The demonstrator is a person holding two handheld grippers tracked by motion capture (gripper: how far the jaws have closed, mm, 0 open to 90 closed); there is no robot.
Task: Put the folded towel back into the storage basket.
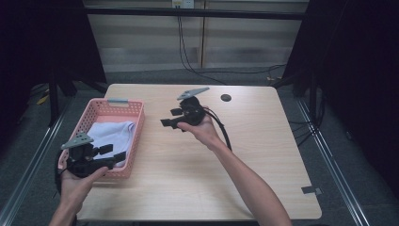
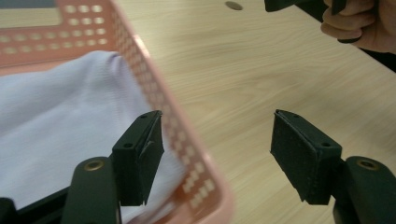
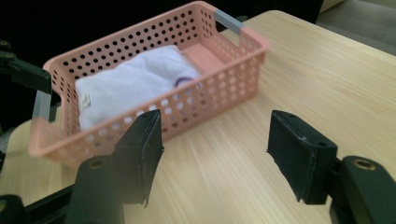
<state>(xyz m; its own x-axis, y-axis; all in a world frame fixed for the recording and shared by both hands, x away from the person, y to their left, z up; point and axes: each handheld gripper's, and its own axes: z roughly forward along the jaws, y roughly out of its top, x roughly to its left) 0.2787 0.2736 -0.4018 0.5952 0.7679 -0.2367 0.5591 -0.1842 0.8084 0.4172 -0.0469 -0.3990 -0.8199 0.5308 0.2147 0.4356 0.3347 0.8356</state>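
Cloth (image 1: 113, 134): folded white, lain in the pink basket (image 1: 136, 141) at the bench's (image 1: 263, 155) left; long axis along the basket; near end cut off in the left gripper view.
Left gripper (image 1: 113, 153): fingers wide, empty, over the basket's near corner.
Right gripper (image 1: 171, 117): fingers wide, empty, pointed toward the basket.

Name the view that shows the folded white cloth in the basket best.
The right gripper view: the white cloth lies whole inside the pink basket. The high view shows it small; the left gripper view crops it close behind the rim.

Bare table (image 1: 244, 155) lies open right of the pink basket (image 1: 136, 136), whose walls block.
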